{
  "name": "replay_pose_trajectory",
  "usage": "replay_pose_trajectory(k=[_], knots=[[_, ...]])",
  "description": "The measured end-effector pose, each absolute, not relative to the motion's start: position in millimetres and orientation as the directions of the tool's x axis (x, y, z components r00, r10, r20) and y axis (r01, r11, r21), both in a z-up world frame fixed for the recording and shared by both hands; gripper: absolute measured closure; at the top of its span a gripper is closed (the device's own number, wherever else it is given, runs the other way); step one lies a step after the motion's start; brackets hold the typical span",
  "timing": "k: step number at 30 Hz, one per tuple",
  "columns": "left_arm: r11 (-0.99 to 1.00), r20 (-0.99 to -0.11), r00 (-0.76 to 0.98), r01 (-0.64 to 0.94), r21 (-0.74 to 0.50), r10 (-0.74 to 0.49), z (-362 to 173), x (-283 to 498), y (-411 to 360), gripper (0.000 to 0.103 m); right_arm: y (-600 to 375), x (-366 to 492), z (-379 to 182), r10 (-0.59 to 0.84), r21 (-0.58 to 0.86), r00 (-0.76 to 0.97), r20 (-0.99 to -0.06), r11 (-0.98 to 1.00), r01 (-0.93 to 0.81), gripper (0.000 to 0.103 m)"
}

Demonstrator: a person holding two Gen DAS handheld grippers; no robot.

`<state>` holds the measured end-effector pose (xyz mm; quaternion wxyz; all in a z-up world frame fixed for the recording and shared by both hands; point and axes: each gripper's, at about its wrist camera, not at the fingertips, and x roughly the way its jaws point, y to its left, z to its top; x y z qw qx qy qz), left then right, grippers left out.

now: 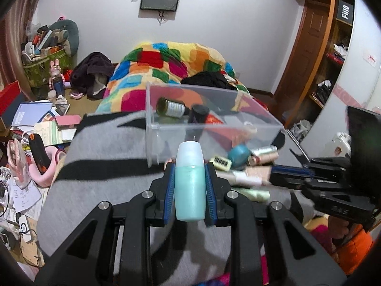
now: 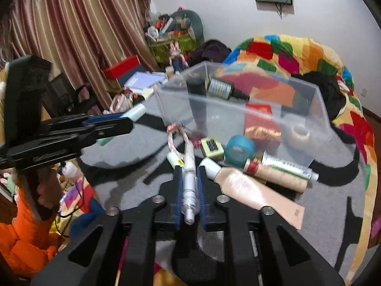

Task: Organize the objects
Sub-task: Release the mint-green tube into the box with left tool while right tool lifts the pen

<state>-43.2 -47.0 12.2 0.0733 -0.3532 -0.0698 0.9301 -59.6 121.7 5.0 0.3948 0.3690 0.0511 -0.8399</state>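
Two claws are working over the bed's grey blanket [image 1: 100, 147]. The left claw [image 1: 190, 174] is pinching a pale turquoise bottle [image 1: 190, 186] between its blue pads, cap pointing toward the clear plastic box [image 1: 259, 116]. The right claw [image 2: 189, 178] is clamping a slim clear pen-like tube [image 2: 189, 186]. Inside the box a dark glass bottle [image 2: 222, 88] is lying on its side. Near the box's front wall, a teal tape roll [image 2: 239, 151], a beige tube [image 2: 252, 195] and a green-striped tube [image 2: 288, 166] are lying heaped together on the blanket.
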Motion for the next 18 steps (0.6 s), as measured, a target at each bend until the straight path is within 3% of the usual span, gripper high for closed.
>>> replay_pose_trajectory(k=[6,18], knots=[[-0.983,-0.636,-0.756,-0.053,-0.176,0.155,23.5,-65.6,-54.9,0.078,129.2,-59.0,26.7,-0.651,0.206,-0.453,-0.610,-0.682,0.702,0.098],[-0.993,-0.691,-0.718,-0.013,-0.117,0.091,25.6,-128.5,-62.3,0.078,107.5,-49.5,-17.4,-0.603,0.169,-0.335,-0.724,-0.626,0.762,0.092]])
